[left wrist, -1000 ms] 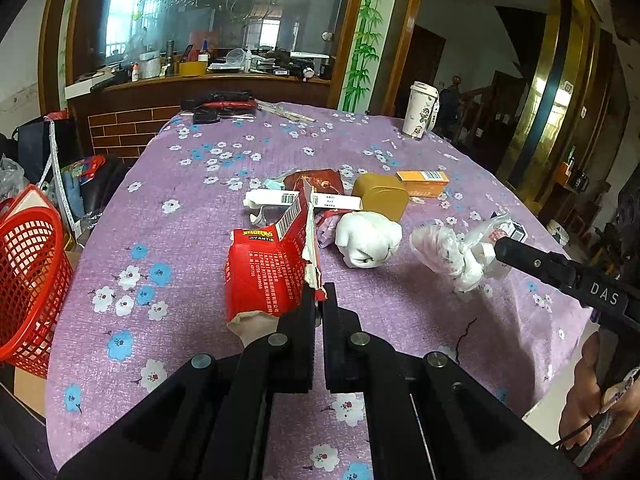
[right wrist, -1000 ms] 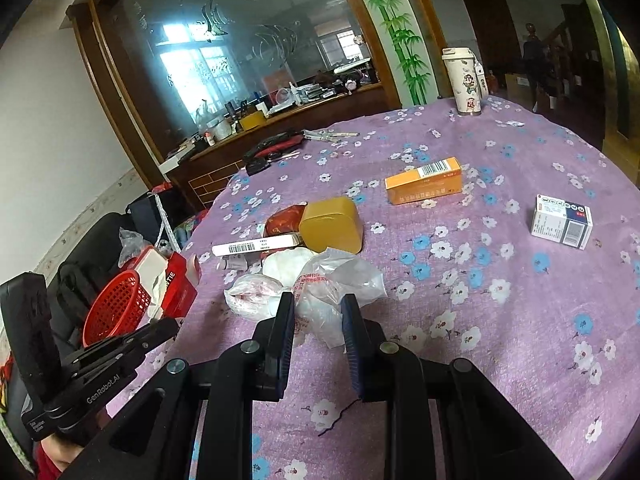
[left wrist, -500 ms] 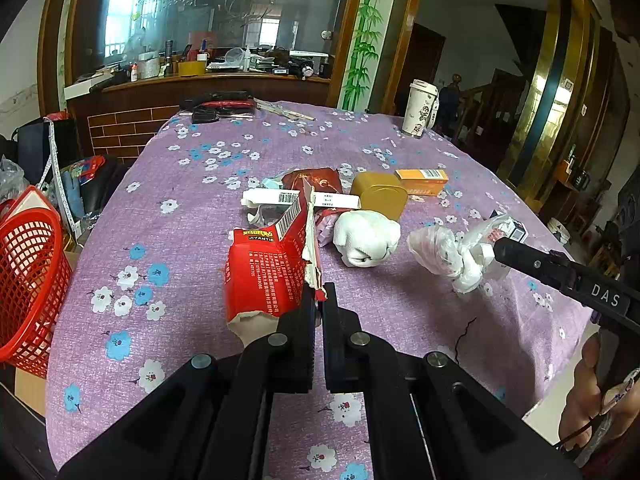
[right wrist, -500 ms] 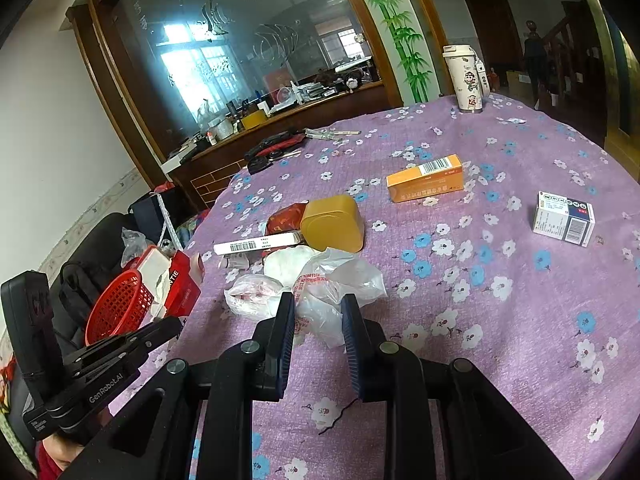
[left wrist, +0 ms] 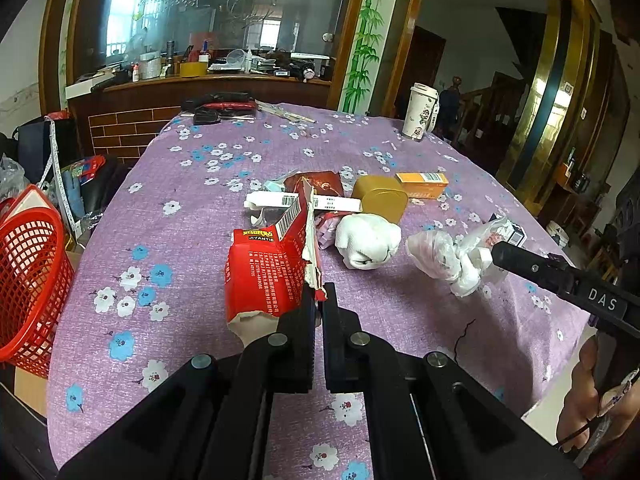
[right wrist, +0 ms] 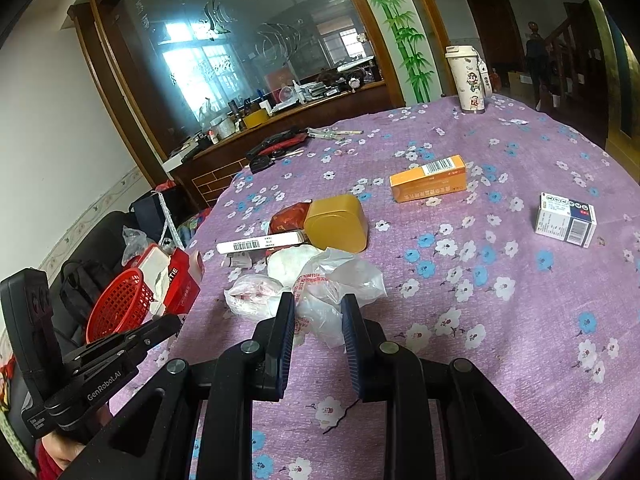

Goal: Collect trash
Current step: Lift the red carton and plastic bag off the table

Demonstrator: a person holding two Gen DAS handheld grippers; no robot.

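Observation:
My left gripper point(left wrist: 319, 292) is shut on the torn edge of a red carton point(left wrist: 267, 268) and holds it above the purple flowered tablecloth point(left wrist: 192, 208). The carton also shows in the right wrist view point(right wrist: 182, 280), near the red mesh basket point(right wrist: 116, 304). My right gripper point(right wrist: 318, 306) has its jaws around a crumpled clear plastic bag point(right wrist: 332, 284) on the table. In the left wrist view the bag point(left wrist: 452, 256) sits at the right gripper's tip. A white wad point(left wrist: 368, 242) lies between carton and bag.
The red basket point(left wrist: 28, 280) stands off the table's left edge. On the table lie a gold tin point(right wrist: 338, 222), an orange box point(right wrist: 428, 178), a white-blue box point(right wrist: 566, 220), a long white box point(right wrist: 260, 243), a red packet point(right wrist: 288, 216) and a tall cup point(right wrist: 468, 80).
Almost nothing has moved. The left gripper keeps holding the red carton, and the right gripper stays around the plastic bag.

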